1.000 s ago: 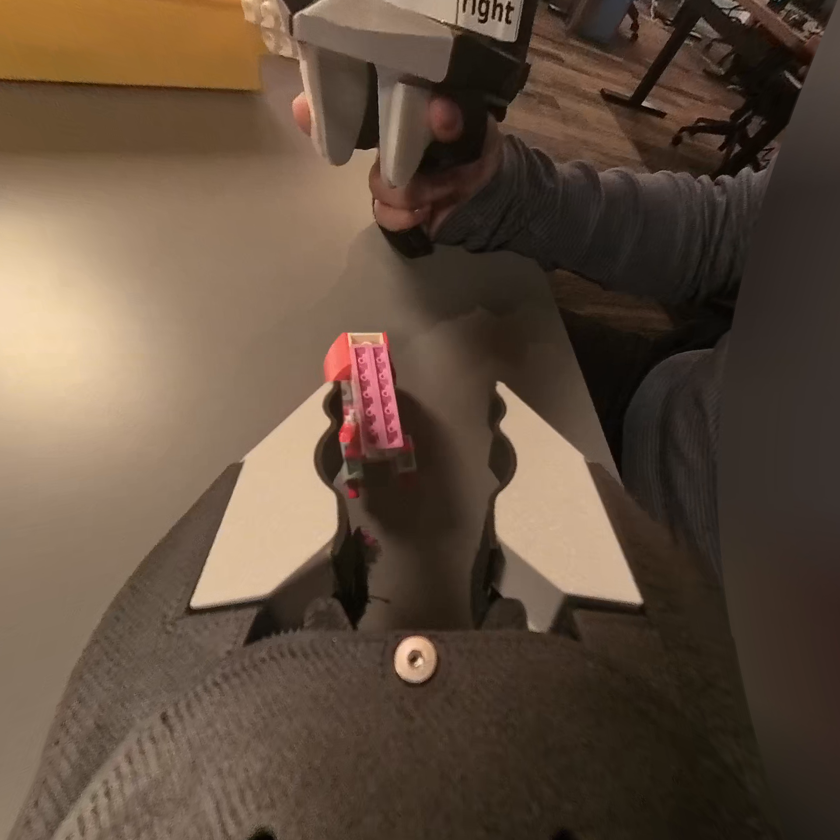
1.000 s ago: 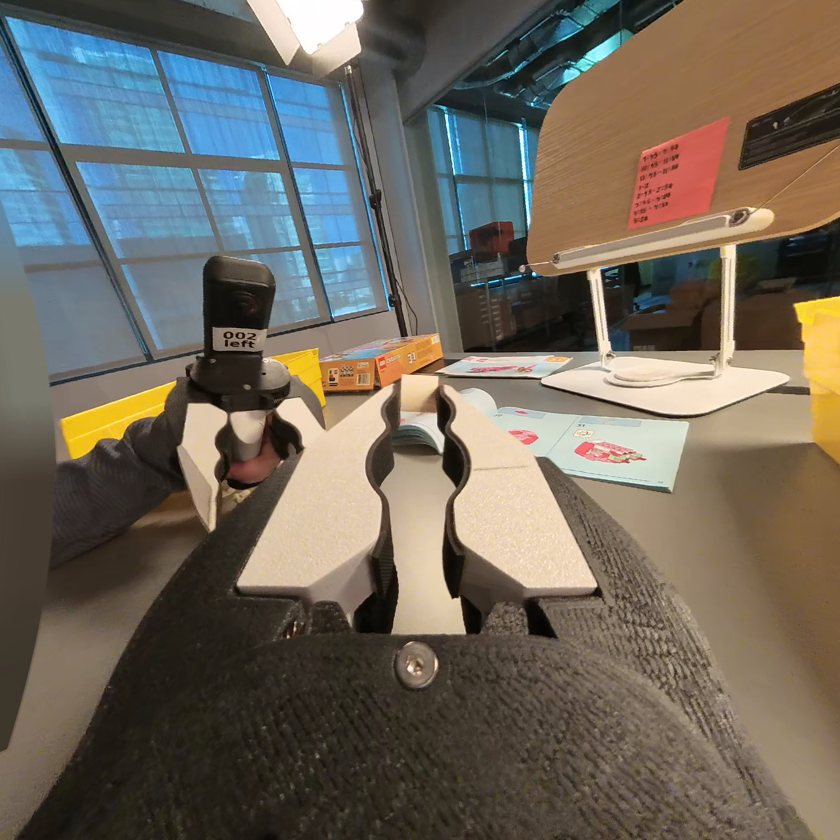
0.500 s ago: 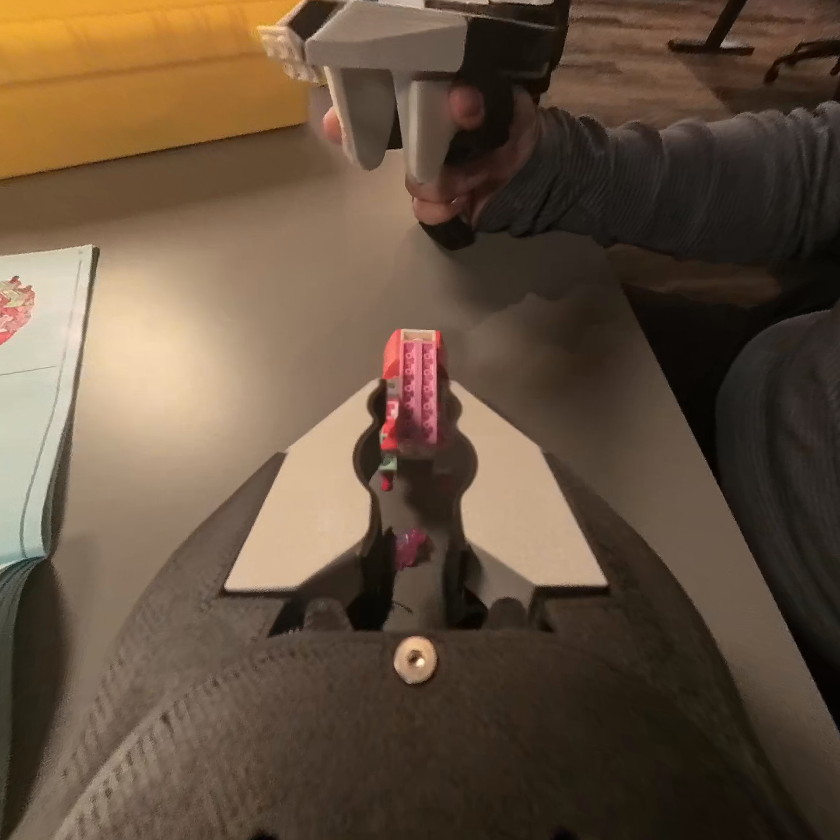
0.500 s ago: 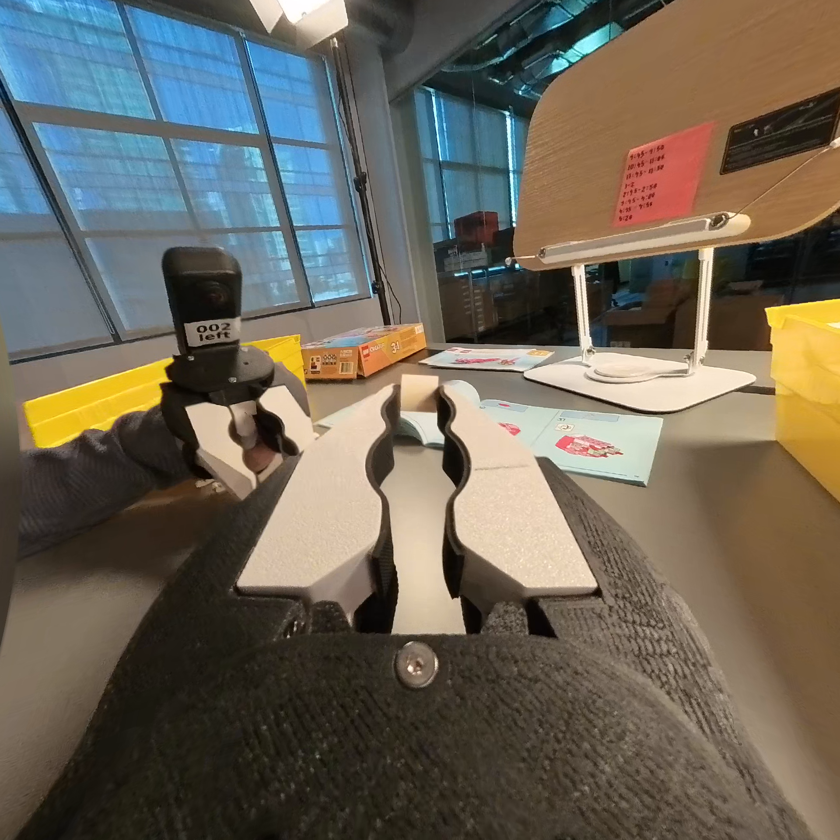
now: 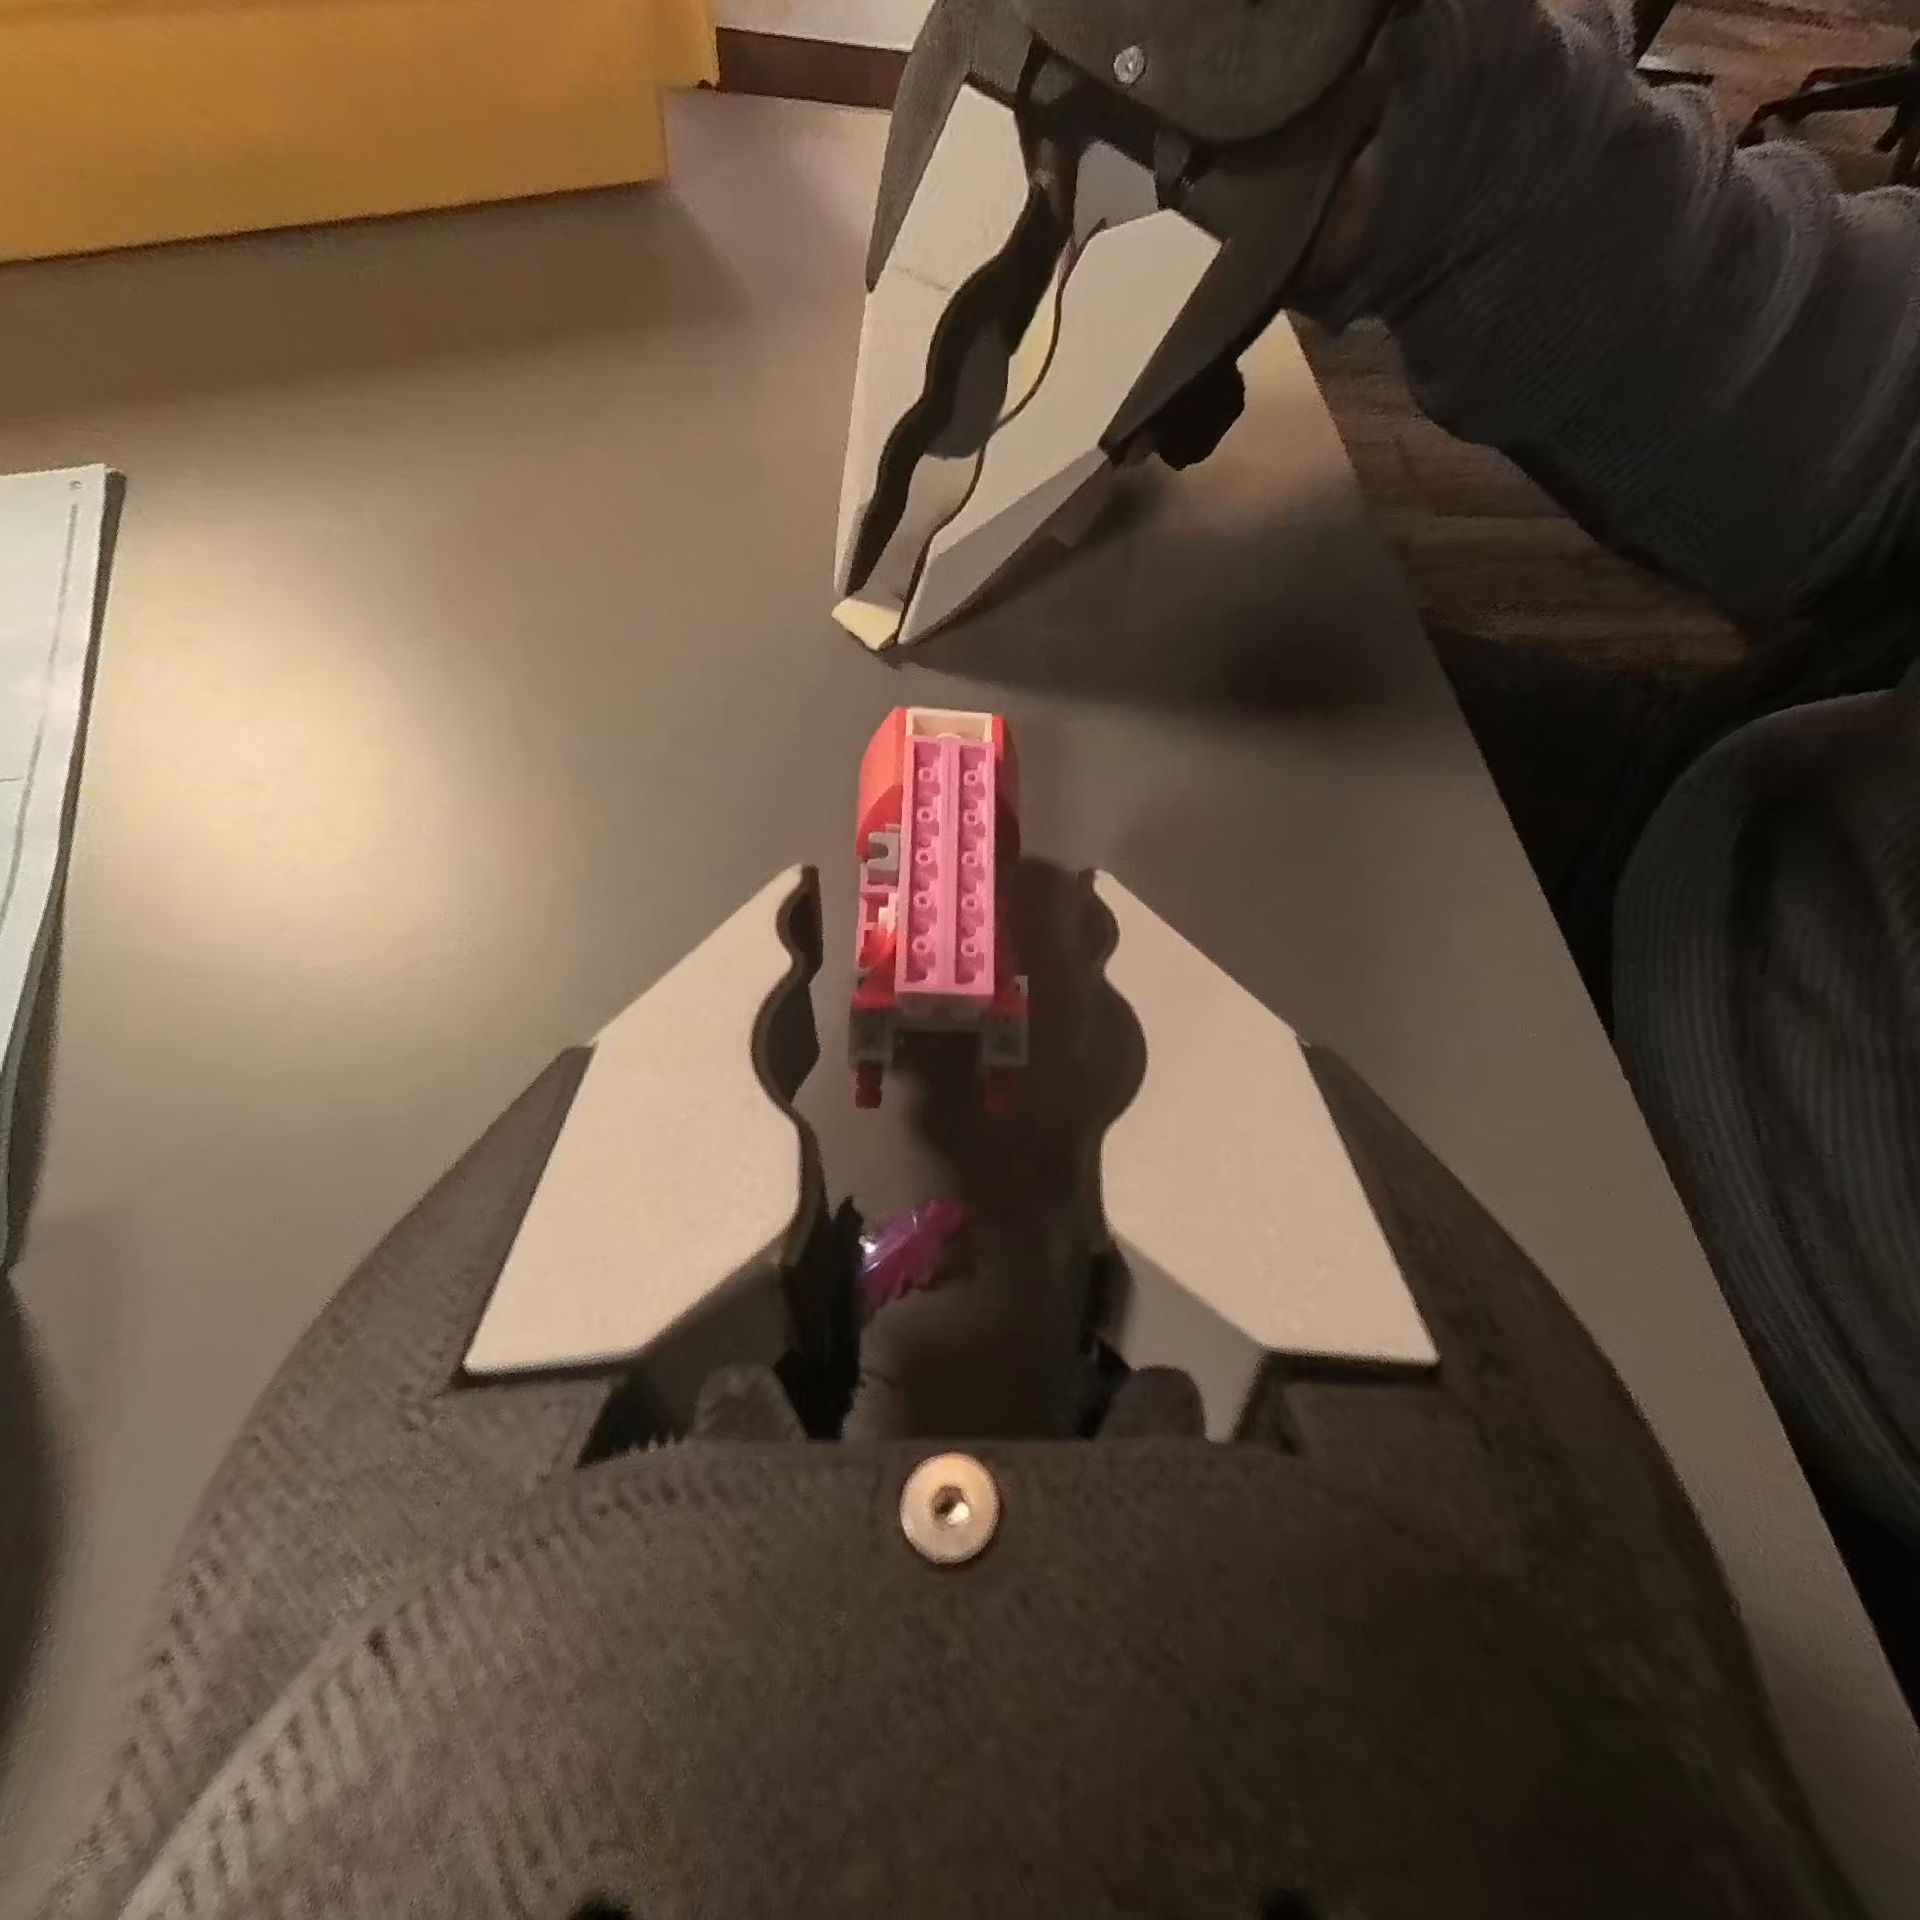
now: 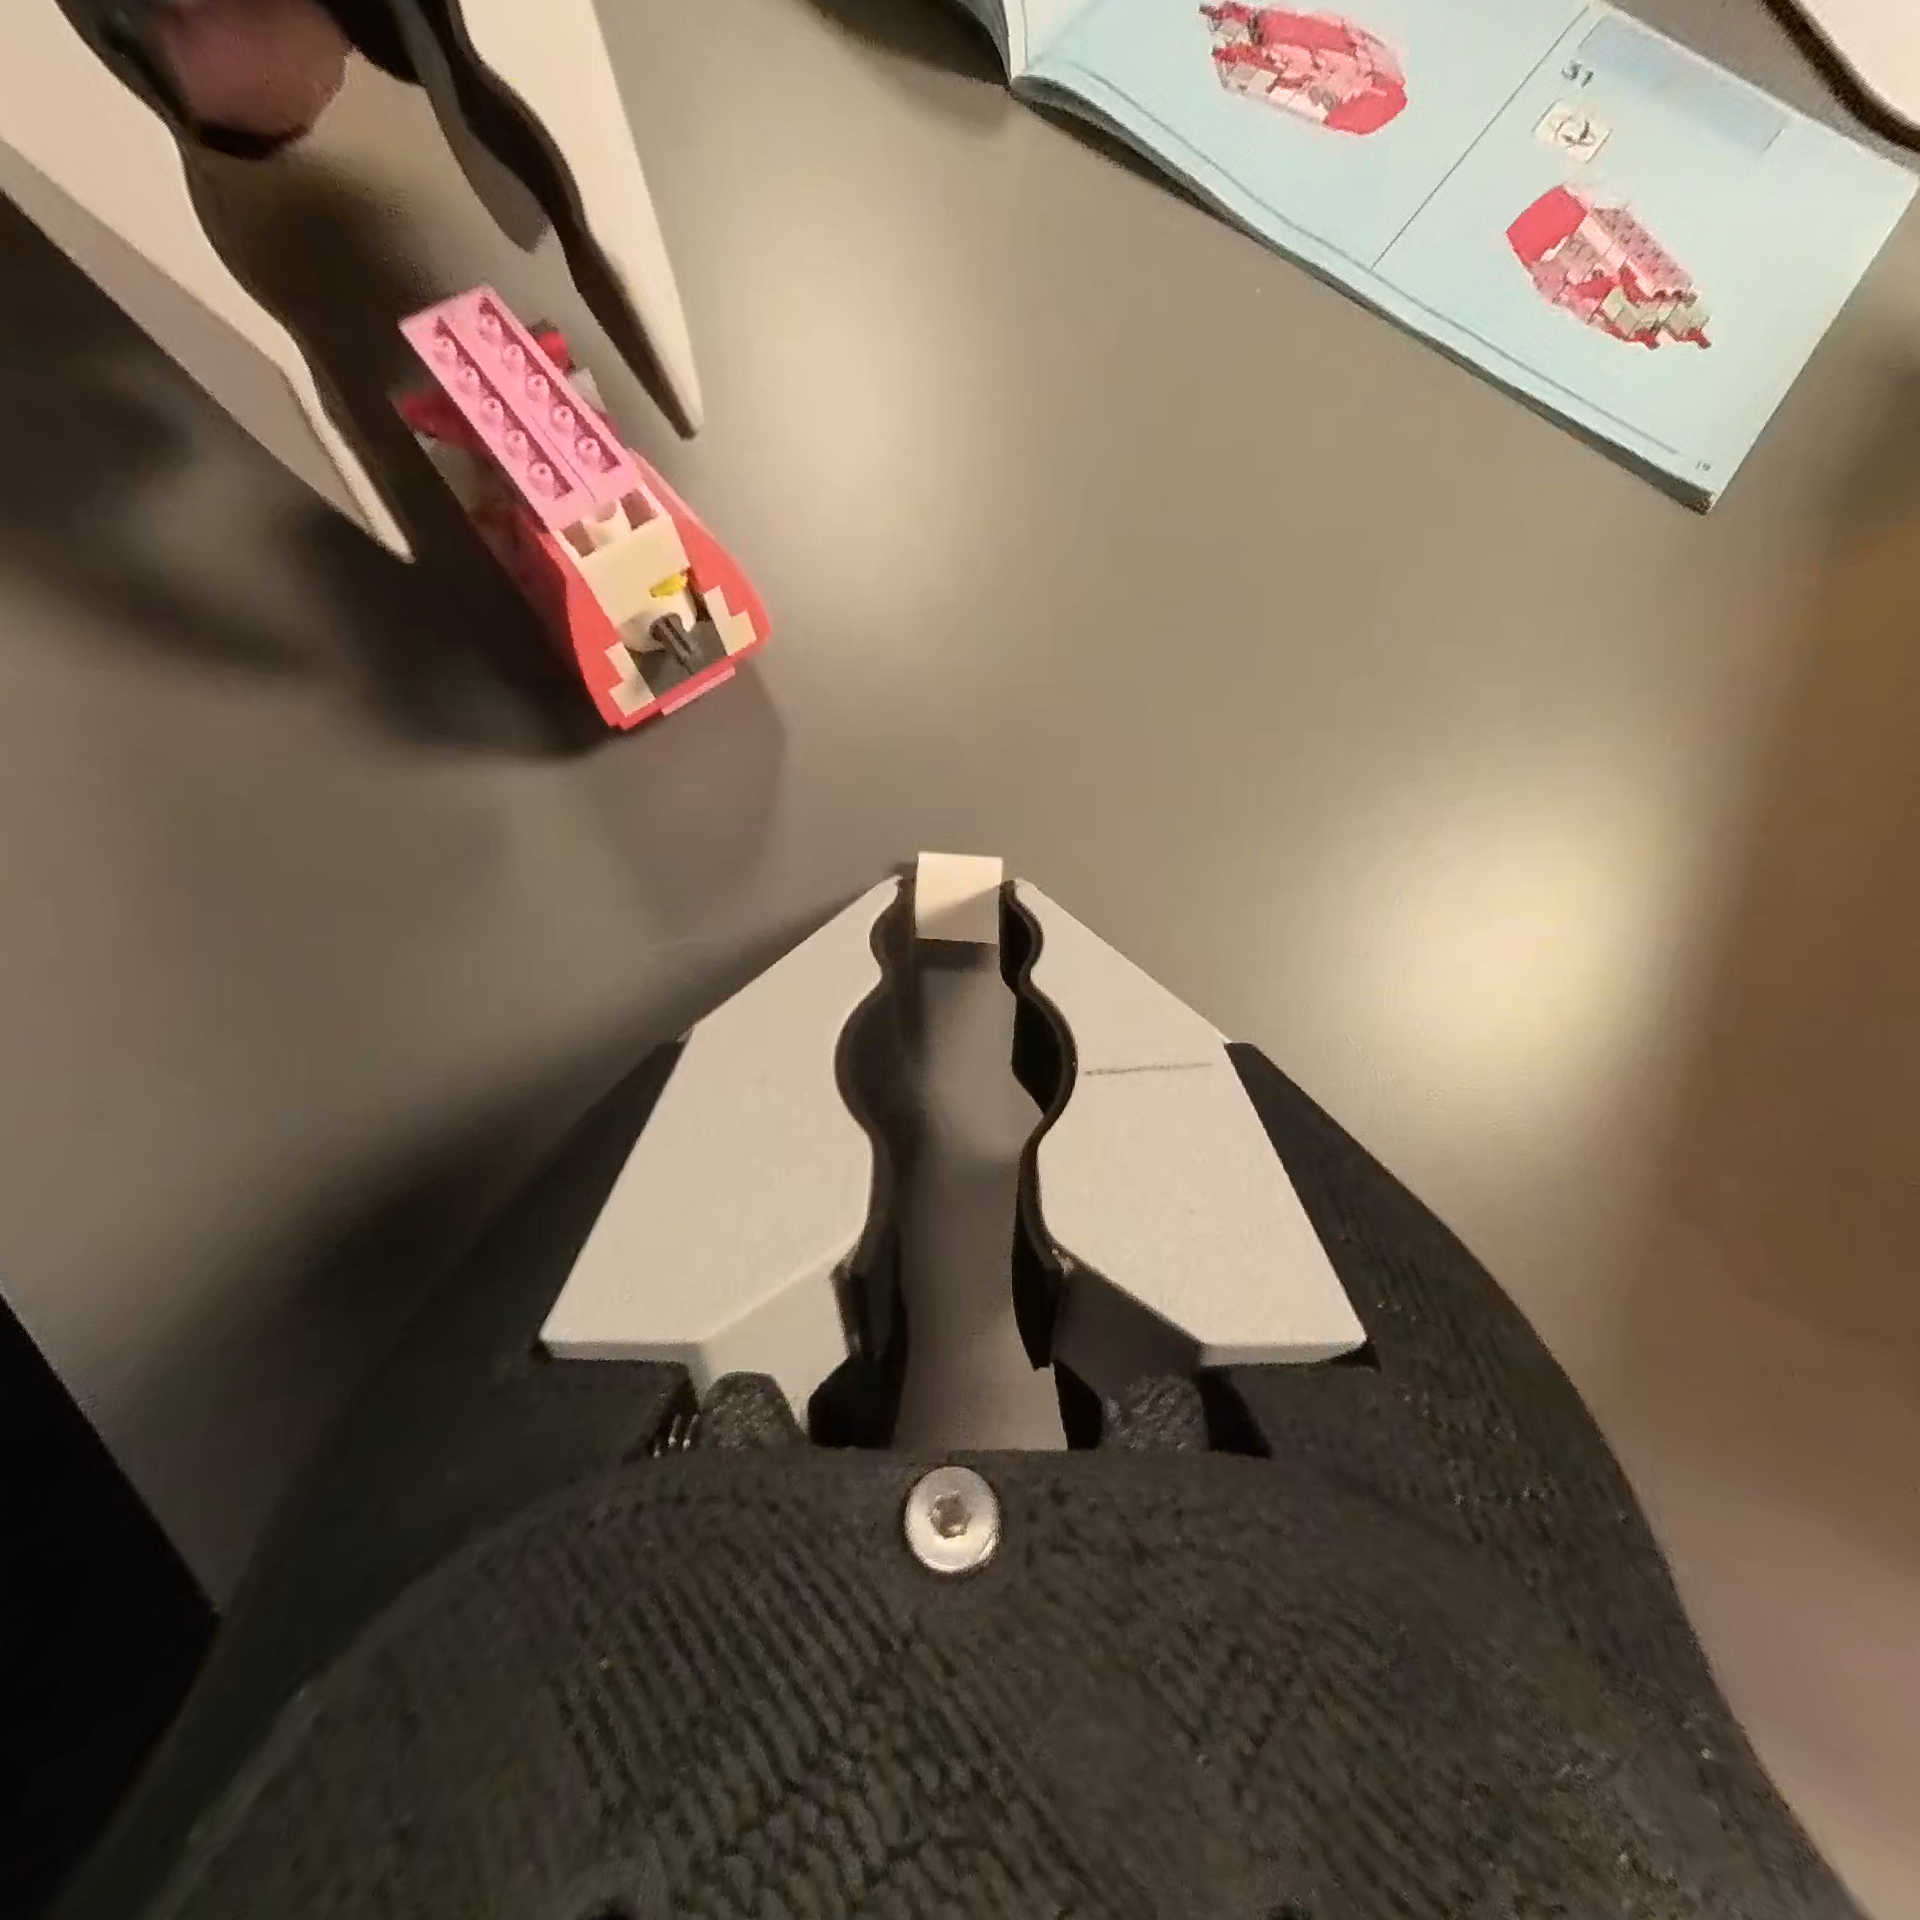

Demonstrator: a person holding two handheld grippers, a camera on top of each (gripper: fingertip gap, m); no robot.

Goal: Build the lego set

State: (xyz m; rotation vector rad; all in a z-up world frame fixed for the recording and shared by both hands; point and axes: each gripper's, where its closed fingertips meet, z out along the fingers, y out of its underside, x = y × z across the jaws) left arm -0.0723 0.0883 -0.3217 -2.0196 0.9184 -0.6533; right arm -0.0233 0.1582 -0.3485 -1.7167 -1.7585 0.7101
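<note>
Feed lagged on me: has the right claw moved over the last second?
Yes. The right claw tipped down from high over the table and now points at it near the brick model, clamping a small white brick.

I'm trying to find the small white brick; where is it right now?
The small white brick is pinched at the tips of the right gripper, above the grey table, right of the pink and red brick model by the left gripper.
</note>
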